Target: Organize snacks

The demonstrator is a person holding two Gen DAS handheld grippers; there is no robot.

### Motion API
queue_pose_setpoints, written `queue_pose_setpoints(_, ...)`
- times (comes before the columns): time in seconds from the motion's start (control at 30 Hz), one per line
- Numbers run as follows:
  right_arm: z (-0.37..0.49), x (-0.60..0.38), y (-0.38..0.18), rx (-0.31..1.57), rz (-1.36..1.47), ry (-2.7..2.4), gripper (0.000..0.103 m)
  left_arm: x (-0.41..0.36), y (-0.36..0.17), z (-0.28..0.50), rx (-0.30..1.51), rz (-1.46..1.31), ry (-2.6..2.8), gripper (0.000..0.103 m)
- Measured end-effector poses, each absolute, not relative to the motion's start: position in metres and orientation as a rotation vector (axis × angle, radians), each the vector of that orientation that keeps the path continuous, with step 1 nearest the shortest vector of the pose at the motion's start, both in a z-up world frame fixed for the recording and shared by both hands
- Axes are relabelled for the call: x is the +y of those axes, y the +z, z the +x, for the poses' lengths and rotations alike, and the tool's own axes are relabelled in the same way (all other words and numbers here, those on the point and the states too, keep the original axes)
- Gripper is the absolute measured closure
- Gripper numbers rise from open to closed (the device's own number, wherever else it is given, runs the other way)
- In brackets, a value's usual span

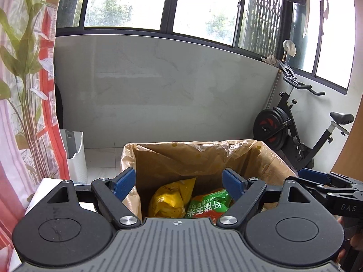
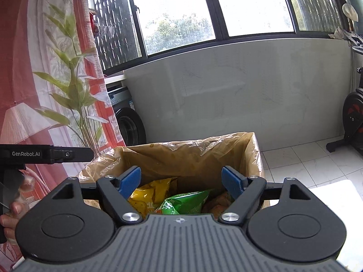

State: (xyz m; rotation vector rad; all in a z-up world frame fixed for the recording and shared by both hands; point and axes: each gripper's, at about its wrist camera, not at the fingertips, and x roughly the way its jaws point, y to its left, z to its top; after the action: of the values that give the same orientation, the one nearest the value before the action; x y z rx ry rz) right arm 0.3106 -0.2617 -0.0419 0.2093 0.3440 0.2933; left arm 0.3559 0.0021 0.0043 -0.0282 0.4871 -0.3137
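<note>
Snacks lie inside the lined cardboard box [image 1: 267, 158]: a yellow bag [image 1: 169, 200] at its bottom, a green bag [image 1: 207, 205] touching it on the right. My left claw [image 1: 179, 184] hangs above the box's opening, fingers apart and empty. My right claw [image 2: 182, 183] hangs over the same box, fingers spread, nothing between them. An exercise bike [image 1: 292, 127] stands behind the box.

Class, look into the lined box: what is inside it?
Inside the box lie a yellow bag, a green bag and an orange packet. Both devices' bodies cover the box's near part, so anything there is hidden.
</note>
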Motion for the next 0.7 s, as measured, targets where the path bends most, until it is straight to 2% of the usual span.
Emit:
queue_pose_setpoints(0.03, 0.303, -0.262, -0.042, 0.327, 0.206, 0.295, 0.021, 0.006, 0.004, 0.349, 0.482, -0.024, -0.304, 0.018)
queue_pose_setpoints(0.13, 0.278, -0.266, -0.047, 0.271, 0.212, 0.321, 0.002, 0.017, 0.002, 0.324, 0.469, -0.012, -0.275, 0.018)
queue_pose_setpoints(0.17, 0.269, -0.267, -0.049, 0.246, 0.217, 0.320, 0.000, 0.020, 0.001, 0.316, 0.464, -0.008, -0.265, 0.018)
queue_pose_setpoints(0.4, 0.234, -0.261, -0.073, 0.236, 0.165, 0.171, 0.000, 0.035, -0.017, 0.266, 0.439, -0.010, -0.195, 0.008)
queue_pose_setpoints(0.7, 0.209, -0.274, -0.122, 0.353, 0.201, 0.193, 0.000, 0.040, -0.065, 0.237, 0.518, -0.065, -0.171, 0.007)
